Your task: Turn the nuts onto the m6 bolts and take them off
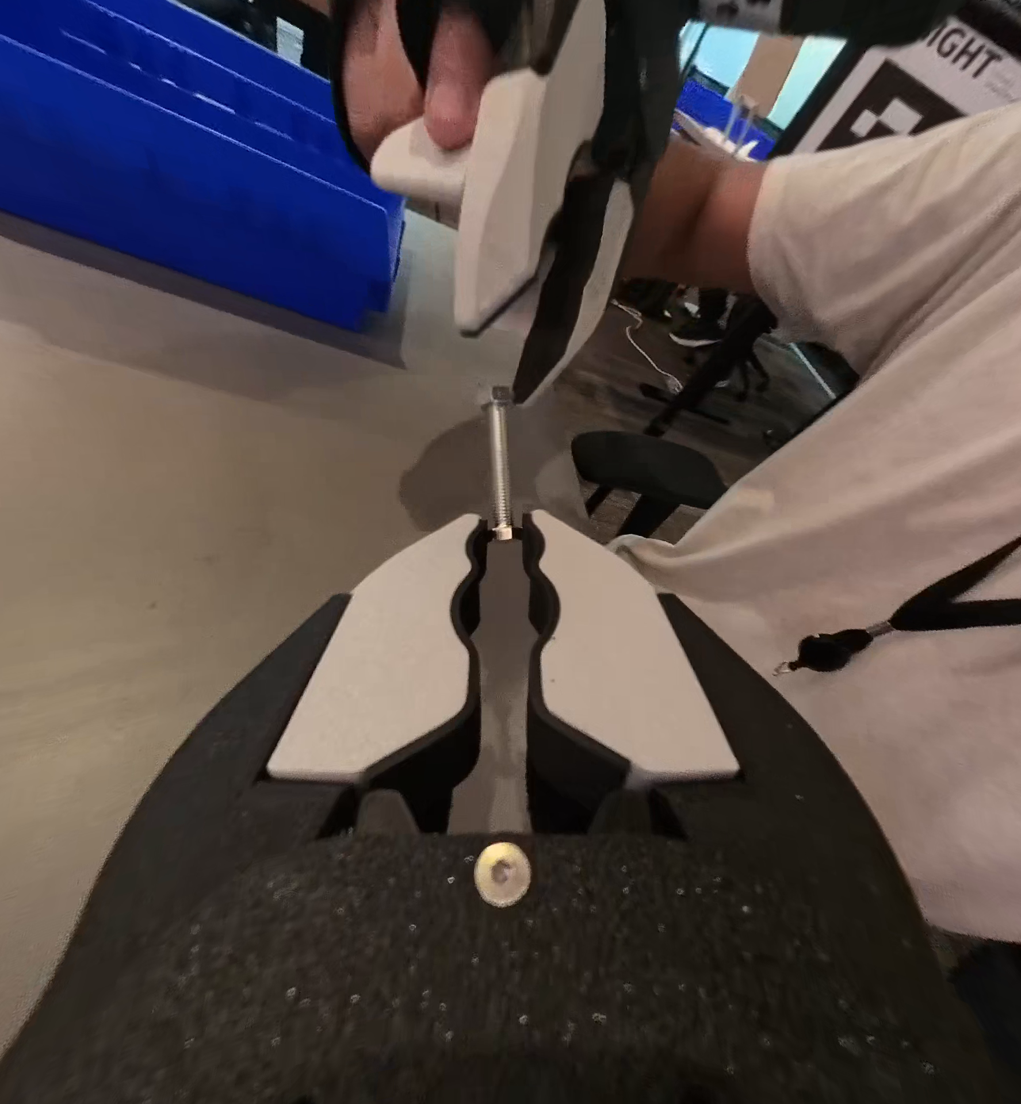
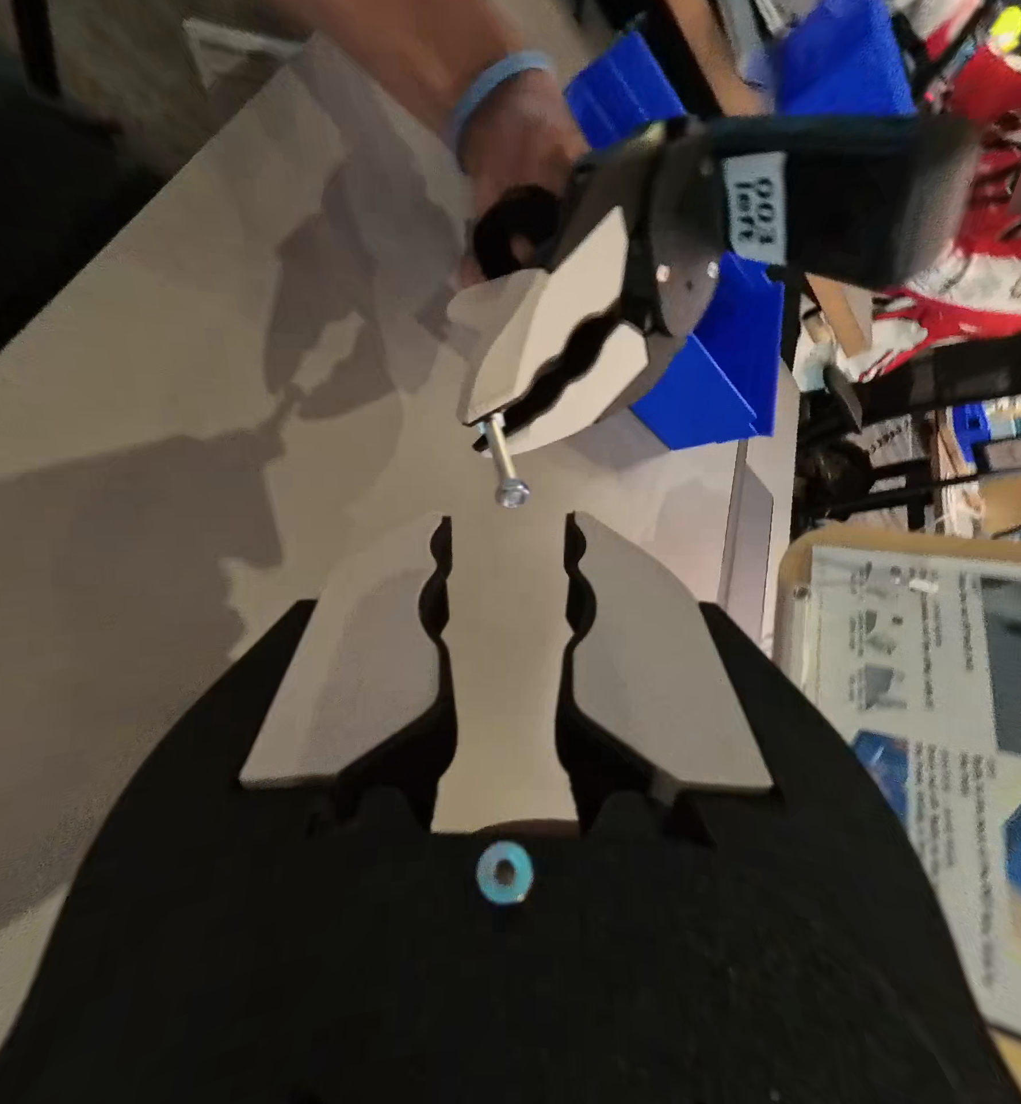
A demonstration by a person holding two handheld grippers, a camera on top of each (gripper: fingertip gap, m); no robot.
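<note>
Above the pale table (image 2: 137, 478), the left gripper (image 1: 503, 526) clamps the bolt (image 1: 500, 466) by its head so the nut (image 2: 512, 493) at its tip faces the right gripper (image 2: 508, 523), whose fingers stand apart, empty, likely between turns.

Left tongs (image 1: 503, 526) clamped on the bolt's (image 1: 500, 460) head — right tongs (image 2: 509, 523) apart, bare.

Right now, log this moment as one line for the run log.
left gripper: shut on bolt head | nut: on bolt's far end | right gripper: open, empty, just short of nut | table: beneath
</note>
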